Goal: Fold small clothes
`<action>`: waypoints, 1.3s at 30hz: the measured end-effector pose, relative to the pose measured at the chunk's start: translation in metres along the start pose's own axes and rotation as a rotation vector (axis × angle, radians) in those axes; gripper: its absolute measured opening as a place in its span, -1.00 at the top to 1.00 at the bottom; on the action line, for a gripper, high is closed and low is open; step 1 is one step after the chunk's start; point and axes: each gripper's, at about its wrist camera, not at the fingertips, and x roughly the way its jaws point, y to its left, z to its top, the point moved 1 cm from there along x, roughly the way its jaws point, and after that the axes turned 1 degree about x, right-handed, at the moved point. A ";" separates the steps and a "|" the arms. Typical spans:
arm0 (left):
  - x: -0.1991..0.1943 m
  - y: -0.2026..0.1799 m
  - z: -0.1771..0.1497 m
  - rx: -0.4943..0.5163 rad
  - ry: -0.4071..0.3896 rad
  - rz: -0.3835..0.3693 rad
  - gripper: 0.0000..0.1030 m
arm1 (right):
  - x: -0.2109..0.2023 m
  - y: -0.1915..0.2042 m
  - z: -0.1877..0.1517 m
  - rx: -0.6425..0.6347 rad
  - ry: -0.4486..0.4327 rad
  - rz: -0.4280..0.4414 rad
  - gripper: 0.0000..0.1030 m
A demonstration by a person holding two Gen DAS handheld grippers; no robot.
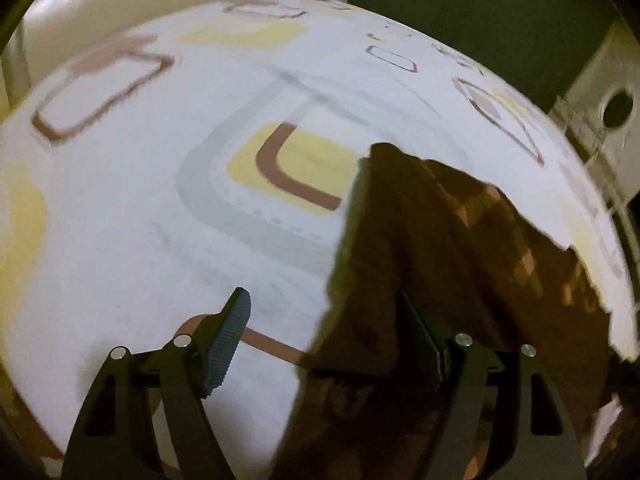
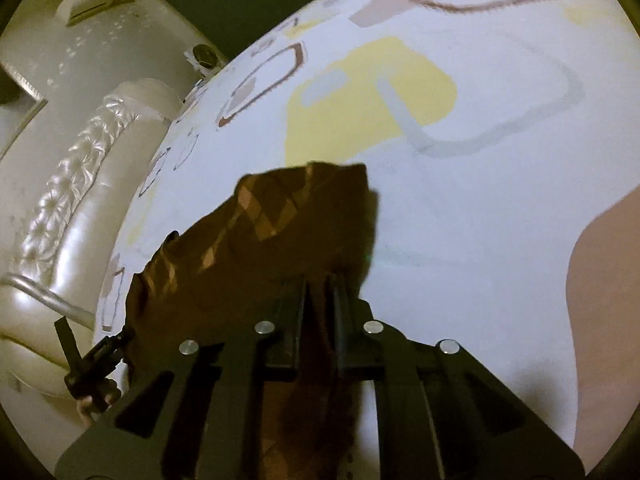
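Brown cloth (image 2: pixel 280 240) is pinched by right fingers (image 2: pixel 318 280), while spread left fingers (image 1: pixel 240 308) straddle its edge.

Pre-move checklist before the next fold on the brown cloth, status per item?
1. Right gripper shut on the cloth: ok, fabric runs between its fingers.
2. Left gripper open: ok, jaws wide apart.
3. Left grip on cloth: not ok, the cloth edge lies between the fingers but the pads do not press on it.
4. Cloth flat: not ok, it looks bunched and creased, partly lifted.
5. Room on the sheet to lay the fold: ok, bare printed sheet beside the cloth.
6. Which edge or corner the right gripper holds: cannot tell, hidden by the fingers.
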 end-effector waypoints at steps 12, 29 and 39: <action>-0.004 0.014 -0.013 0.081 -0.074 0.168 -0.43 | -0.004 -0.009 0.009 0.001 -0.108 0.030 0.87; -0.005 0.017 -0.019 0.069 -0.123 0.145 -0.43 | 0.070 0.092 0.033 -0.130 0.188 0.348 0.52; -0.007 0.022 -0.020 0.053 -0.140 0.078 -0.53 | 0.208 0.222 -0.008 -0.511 0.541 0.343 0.50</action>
